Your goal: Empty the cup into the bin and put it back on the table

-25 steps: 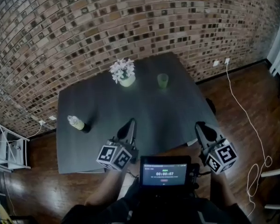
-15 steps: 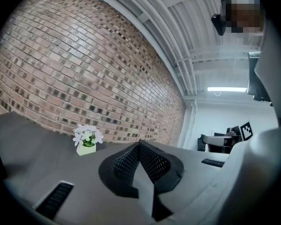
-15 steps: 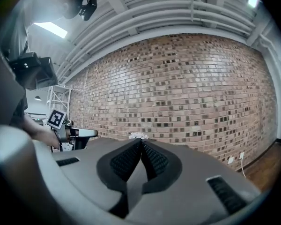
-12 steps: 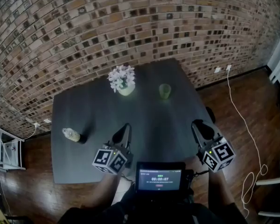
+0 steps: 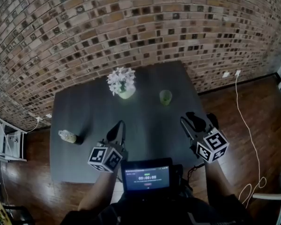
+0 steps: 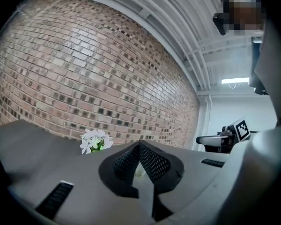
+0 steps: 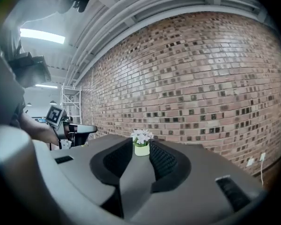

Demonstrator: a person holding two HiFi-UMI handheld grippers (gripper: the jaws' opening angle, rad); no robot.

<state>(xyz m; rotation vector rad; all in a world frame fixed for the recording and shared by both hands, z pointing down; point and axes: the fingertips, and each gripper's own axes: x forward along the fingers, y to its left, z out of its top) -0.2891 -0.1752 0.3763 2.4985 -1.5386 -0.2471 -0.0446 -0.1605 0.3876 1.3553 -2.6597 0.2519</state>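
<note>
We've barely started: cup (image 5: 165, 96) sits untouched, well ahead of right claw (image 5: 193, 121), whose jaws are opening, empty. Left claw (image 5: 116, 131) is closed, empty. Bin not visible.

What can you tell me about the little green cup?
The small see-through pale green cup stands upright on the dark grey table, on its far half, right of the white flowers in a pale pot. Only the table touches it. What is inside cannot be seen.

Green cup (image 5: 165, 97) upright on table (image 5: 84, 116), far side.
</note>
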